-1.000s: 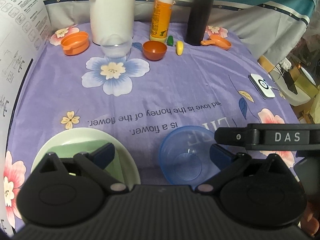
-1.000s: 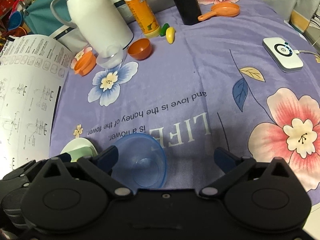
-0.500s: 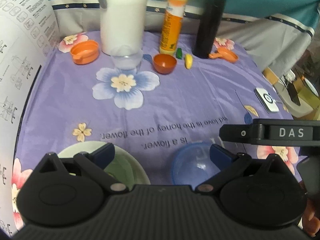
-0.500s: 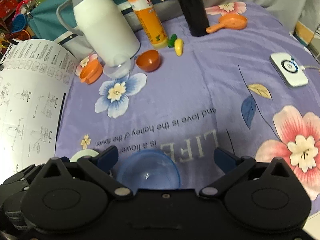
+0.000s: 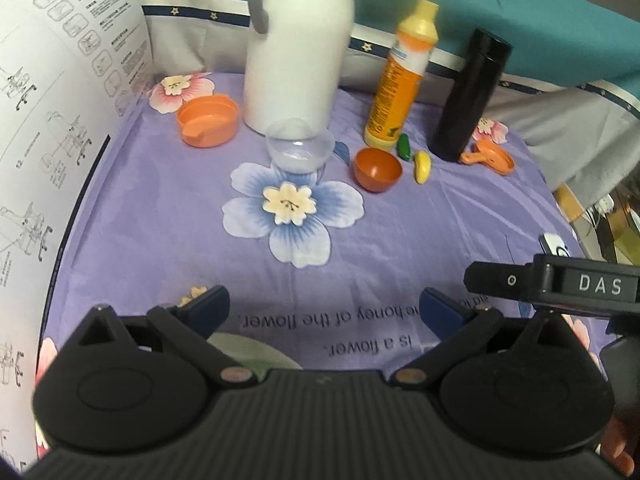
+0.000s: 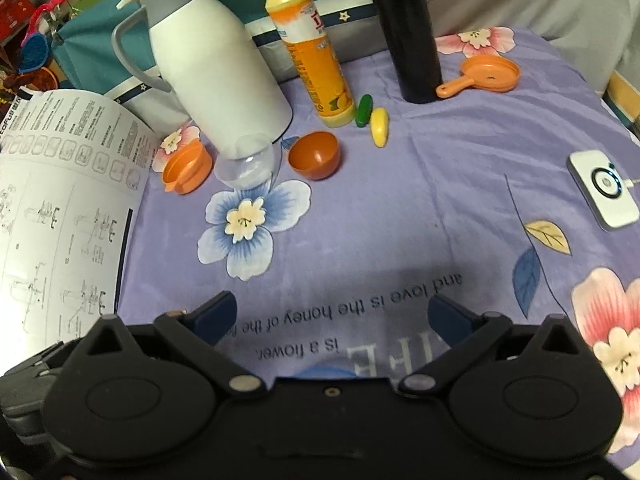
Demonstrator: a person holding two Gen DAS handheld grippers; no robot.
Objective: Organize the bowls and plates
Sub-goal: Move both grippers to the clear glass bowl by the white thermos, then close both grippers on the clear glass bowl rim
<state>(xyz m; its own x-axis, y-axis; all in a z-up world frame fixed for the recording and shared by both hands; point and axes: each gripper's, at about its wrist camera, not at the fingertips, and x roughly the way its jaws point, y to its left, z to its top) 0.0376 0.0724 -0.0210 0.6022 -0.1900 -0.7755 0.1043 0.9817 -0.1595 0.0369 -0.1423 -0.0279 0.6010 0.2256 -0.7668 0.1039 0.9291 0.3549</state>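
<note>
Both grippers are spread wide and hold nothing. Left gripper [image 5: 324,306] and right gripper [image 6: 332,314] hover side by side over the near part of the purple cloth [image 5: 400,232], fingers pointing at the far items.

Where the task's things are:
- Plate [image 5: 248,350]: pale green, only a sliver shows under the left gripper's body, near edge of the cloth.
- Blue bowl [image 6: 324,371]: just a rim arc visible under the right gripper's body, also near edge.
- Clear bowl [image 5: 300,146]: far side, touching or right in front of the white jug [image 5: 296,48].
- Brown bowl [image 5: 377,169]: just right of the clear one, near the orange bottle [image 5: 404,76].
- Orange dish [image 5: 208,120]: left of the jug.
- Small orange pan [image 5: 490,158]: beside the black flask [image 5: 468,96].

Step, my read: between picks. Nothing is grasped and nothing is stacked in view.

Next move, judged: pick a far bowl. Brown bowl is the cleanest target, with open cloth in front. Come in with one finger inside the rim, one outside, then close. The clear bowl is tighter: the jug sits right behind it, so watch clearance. Also the yellow [image 5: 422,166] and green [image 5: 403,147] bits lie just right of the brown bowl; avoid sweeping them.
</note>
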